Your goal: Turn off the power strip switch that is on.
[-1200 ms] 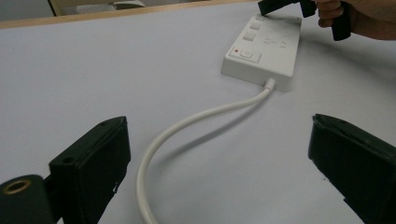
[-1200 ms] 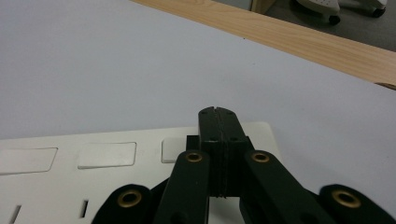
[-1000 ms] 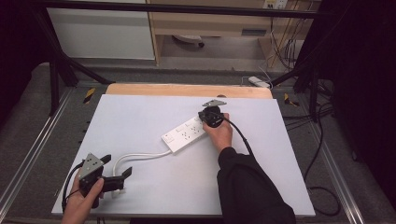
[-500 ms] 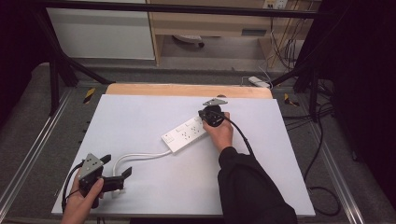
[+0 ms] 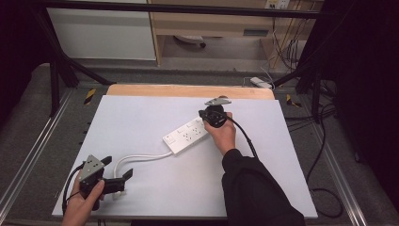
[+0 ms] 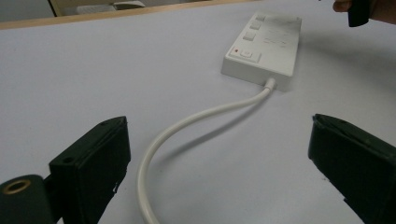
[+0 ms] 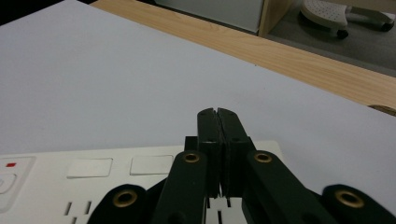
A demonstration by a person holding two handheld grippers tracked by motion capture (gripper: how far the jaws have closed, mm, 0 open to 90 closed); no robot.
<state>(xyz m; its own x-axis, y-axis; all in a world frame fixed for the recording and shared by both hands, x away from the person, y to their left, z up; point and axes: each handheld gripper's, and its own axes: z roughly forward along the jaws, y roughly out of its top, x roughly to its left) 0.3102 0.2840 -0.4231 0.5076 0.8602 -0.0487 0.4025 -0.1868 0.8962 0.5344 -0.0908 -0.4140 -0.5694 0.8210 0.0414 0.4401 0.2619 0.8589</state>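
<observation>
A white power strip (image 5: 186,136) lies at an angle in the middle of the white table (image 5: 141,113). Its white cable (image 5: 141,155) curves toward the front left. My right gripper (image 5: 204,115) hovers over the strip's far end, shut, with nothing between its pads. In the right gripper view the closed tips (image 7: 218,113) sit above the strip (image 7: 93,186) and its sockets. My left gripper (image 5: 117,168) rests at the front left, open. In the left gripper view the cable (image 6: 187,123) runs between its wide jaws (image 6: 217,123) up to the strip (image 6: 261,51).
A wooden band (image 5: 188,90) runs along the table's far edge. Metal frame rails (image 5: 42,136) flank the table on both sides. Black cables (image 5: 324,141) and another power strip (image 5: 261,82) lie on the floor at the right and behind.
</observation>
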